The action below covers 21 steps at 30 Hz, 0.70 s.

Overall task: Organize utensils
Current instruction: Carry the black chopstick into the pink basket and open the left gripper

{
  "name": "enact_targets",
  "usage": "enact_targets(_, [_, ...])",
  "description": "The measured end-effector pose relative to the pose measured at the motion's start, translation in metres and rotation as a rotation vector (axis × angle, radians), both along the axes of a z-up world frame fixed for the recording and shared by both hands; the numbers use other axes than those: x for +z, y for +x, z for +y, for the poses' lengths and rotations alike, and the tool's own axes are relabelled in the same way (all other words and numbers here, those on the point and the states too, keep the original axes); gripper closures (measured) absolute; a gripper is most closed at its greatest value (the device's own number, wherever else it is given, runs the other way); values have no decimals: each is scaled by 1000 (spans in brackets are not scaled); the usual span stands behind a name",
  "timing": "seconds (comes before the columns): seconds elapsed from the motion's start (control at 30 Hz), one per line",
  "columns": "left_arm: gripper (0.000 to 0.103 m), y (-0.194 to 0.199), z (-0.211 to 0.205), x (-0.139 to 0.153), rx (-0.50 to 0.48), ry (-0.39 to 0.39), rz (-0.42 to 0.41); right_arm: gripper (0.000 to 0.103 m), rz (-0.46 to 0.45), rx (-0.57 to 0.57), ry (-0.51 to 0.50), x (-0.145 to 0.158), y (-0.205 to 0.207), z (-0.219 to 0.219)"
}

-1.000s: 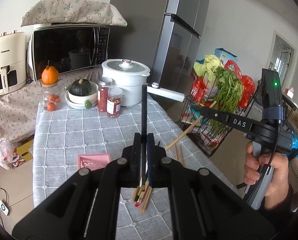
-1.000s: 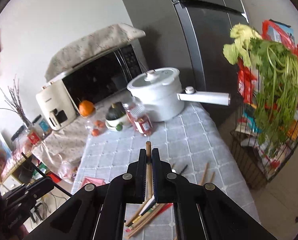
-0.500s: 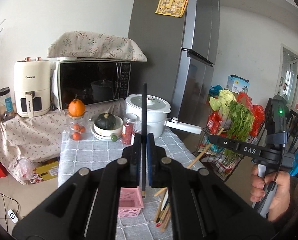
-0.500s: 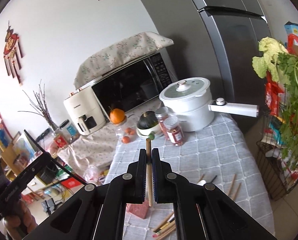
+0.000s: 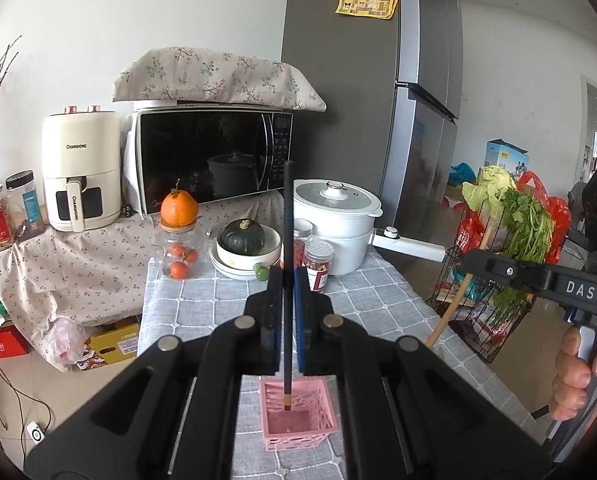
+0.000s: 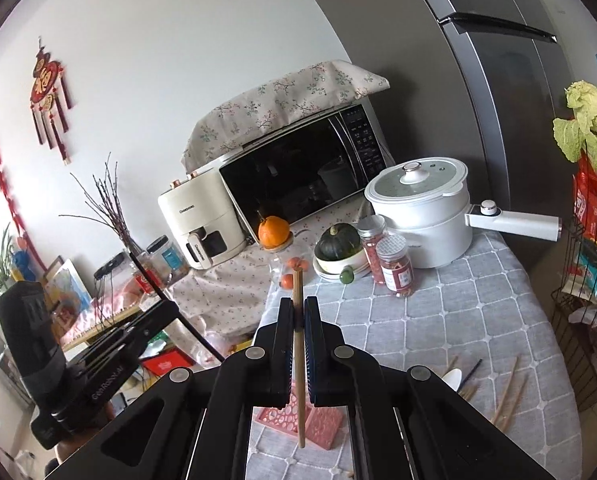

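While the left tool (image 5: 287, 276) is clamped on a black chopstick (image 5: 287, 240), the stick stands upright between its fingers, and its brown lower tip hangs over the open top of a pink perforated basket (image 5: 298, 428). That basket sits on a bench covered in a grey checked cloth (image 5: 226, 300), directly below the tool. The right tool (image 6: 297, 312) is closed on a plain wooden chopstick (image 6: 299, 360), also held nearly upright, with its lower end in front of the pink basket, as seen from the right wrist camera; whether it touches the basket cannot be told. To the right of the basket, loose chopsticks (image 6: 510, 396) and a white spoon (image 6: 452, 378) lie on the cloth. At the far end of the bench stand a white pot (image 5: 338, 220) with a long handle, two red-filled jars (image 6: 394, 268), a green squash in a bowl (image 5: 244, 236), and an orange on a glass jar (image 5: 179, 210).
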<state>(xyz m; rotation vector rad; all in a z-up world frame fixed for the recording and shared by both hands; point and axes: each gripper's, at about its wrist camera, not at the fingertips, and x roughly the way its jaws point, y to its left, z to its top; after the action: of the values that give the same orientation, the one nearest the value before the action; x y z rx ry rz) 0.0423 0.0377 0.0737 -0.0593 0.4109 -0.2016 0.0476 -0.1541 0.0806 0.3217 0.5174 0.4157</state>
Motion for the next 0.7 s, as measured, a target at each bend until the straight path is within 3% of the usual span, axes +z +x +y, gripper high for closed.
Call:
enact_targets(0.4, [97,54,3,-49,8,-29,248,98,-48,-13,9,5,1,6])
enact_targets(0.5, [96,59,3,-58,7,-47,266,98,-54,-11,6,4,4,10])
enact_targets(0.53, [92,59,4,-58,23,-48,262,98,-51,-8,5,3,6,11])
enact_targets(0.6, [70,58,3,-57,32,-51,256,98,-44,-3,7,0,10,14])
enact_targets(0.7, [60,55,4,-54,36,-57,248,98,-43,-6,10,-4,15,17])
